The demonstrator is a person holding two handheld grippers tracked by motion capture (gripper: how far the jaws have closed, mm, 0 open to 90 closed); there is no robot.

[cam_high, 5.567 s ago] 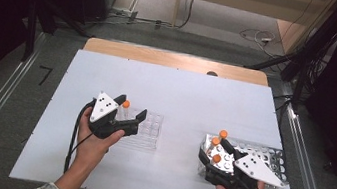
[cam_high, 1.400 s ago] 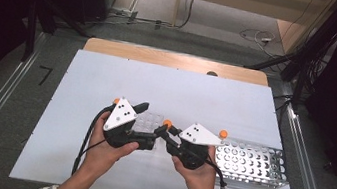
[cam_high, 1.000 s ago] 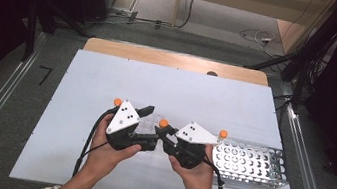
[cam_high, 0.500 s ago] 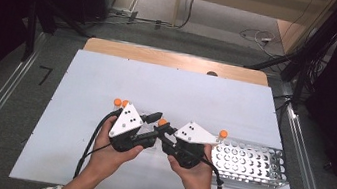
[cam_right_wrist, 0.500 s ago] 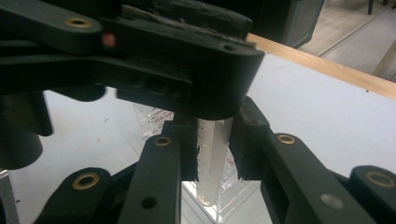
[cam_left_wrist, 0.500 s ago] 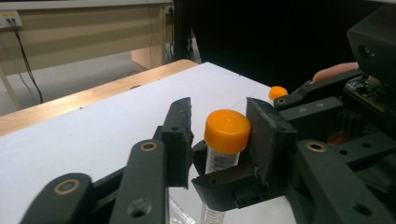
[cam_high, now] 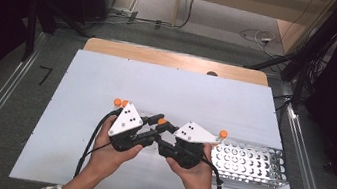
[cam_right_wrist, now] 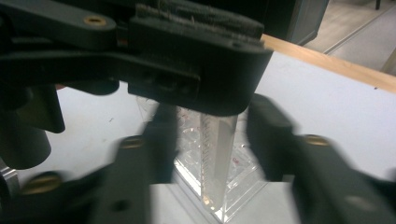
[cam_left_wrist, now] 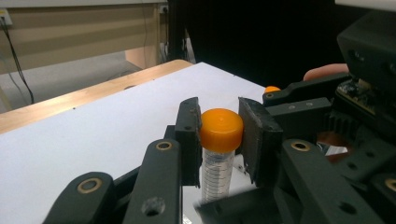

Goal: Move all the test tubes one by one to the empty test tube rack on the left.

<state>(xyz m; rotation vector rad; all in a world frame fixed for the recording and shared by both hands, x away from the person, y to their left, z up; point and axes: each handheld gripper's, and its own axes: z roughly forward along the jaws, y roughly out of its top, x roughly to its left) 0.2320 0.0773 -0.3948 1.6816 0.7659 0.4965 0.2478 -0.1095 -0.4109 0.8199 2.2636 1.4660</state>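
In the right gripper view, the top of the clear tube is hidden behind the left gripper, and the near jaws are blurred. In the left gripper view, the tube's lower end is cut off behind a blurred black part. In the high view, the near-left corner of the metal rack is covered by the right hand, and the tube cannot be made out.

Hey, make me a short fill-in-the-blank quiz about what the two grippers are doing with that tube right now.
1. The left gripper has just closed its jaws on a clear tube with an ____ cap.
2. The right gripper has just been opening, and its jaws stand ____ of the tube's lower part.
3. A metal rack full of ____ lies on the white table.

Missing words: orange; clear; holes
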